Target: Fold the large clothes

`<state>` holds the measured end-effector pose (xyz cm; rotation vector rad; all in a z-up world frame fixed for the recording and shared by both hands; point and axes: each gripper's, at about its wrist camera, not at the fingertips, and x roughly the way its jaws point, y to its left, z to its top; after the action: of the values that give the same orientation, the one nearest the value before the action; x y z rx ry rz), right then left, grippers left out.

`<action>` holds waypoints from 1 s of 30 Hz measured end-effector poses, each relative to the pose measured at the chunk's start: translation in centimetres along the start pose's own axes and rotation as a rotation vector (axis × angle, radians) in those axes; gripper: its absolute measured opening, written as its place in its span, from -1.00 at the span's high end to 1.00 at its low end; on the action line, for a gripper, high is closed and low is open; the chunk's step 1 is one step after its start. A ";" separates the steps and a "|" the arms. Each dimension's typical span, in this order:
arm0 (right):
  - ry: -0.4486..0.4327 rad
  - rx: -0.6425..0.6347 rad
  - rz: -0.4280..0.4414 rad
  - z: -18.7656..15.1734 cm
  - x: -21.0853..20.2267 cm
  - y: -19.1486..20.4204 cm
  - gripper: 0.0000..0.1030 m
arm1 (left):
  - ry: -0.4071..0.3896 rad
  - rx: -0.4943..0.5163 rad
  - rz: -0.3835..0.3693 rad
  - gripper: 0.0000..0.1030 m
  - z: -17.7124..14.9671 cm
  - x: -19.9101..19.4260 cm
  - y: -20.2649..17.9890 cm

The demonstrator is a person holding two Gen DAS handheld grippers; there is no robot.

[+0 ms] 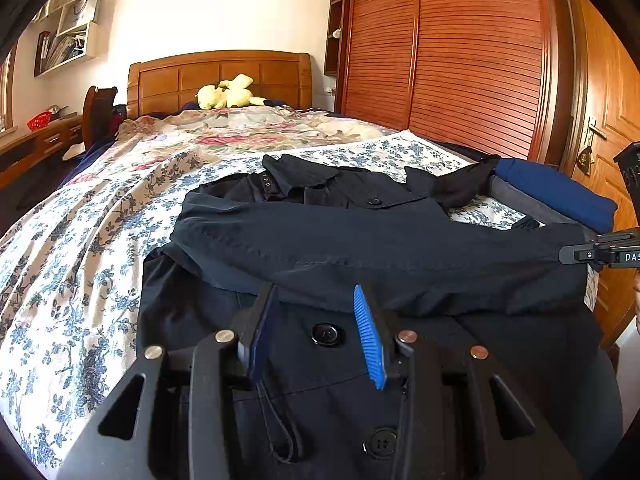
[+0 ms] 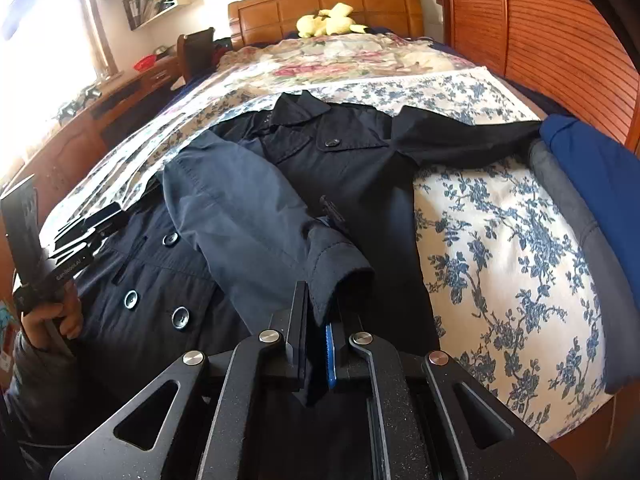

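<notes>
From the left wrist camera, a dark navy coat (image 1: pixel 360 248) lies spread on the bed's floral bedspread (image 1: pixel 80 240), its collar toward the wooden headboard (image 1: pixel 220 76). One sleeve (image 1: pixel 380 256) is laid across the body of the coat from left to right. The left gripper (image 1: pixel 316 320) hovers low over the coat front with its jaws spread apart and nothing between them; a coat button (image 1: pixel 326 334) shows in the gap. At the right edge the right gripper (image 1: pixel 568 254) meets the end of the sleeve. A folded blue garment (image 1: pixel 560 188) sits at the bed's right side, and a yellow plush toy (image 1: pixel 228 94) rests by the headboard.

From the right wrist camera, the right gripper (image 2: pixel 320 320) has its jaws pressed together, pinching the sleeve's cuff (image 2: pixel 340 280). The sleeve runs from it diagonally up to the left shoulder. The other sleeve (image 2: pixel 460 136) stretches out toward the blue garment (image 2: pixel 592 168). At the left edge a hand (image 2: pixel 52 316) holds the left gripper (image 2: pixel 100 216); its tips seem to be just above the coat, though the angle leaves contact unclear.
</notes>
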<state>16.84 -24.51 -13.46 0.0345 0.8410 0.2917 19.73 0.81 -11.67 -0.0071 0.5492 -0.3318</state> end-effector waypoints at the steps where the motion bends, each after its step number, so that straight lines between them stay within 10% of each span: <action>1: 0.005 -0.004 -0.012 0.0 0.1 0.0 0.86 | 0.001 0.000 0.001 0.26 0.0 0.1 -0.1; 7: -0.044 -0.064 -0.176 0.5 -0.9 0.2 -0.03 | 0.000 0.002 0.001 0.26 0.1 0.1 -0.1; 30: 0.098 -0.141 -0.125 -1.0 8.6 0.3 -0.04 | 0.018 0.004 0.029 0.26 -0.5 1.5 -0.4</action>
<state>21.50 -22.01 -20.37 -0.1648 0.9142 0.2362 20.52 -0.03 -12.86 0.0079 0.5664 -0.3053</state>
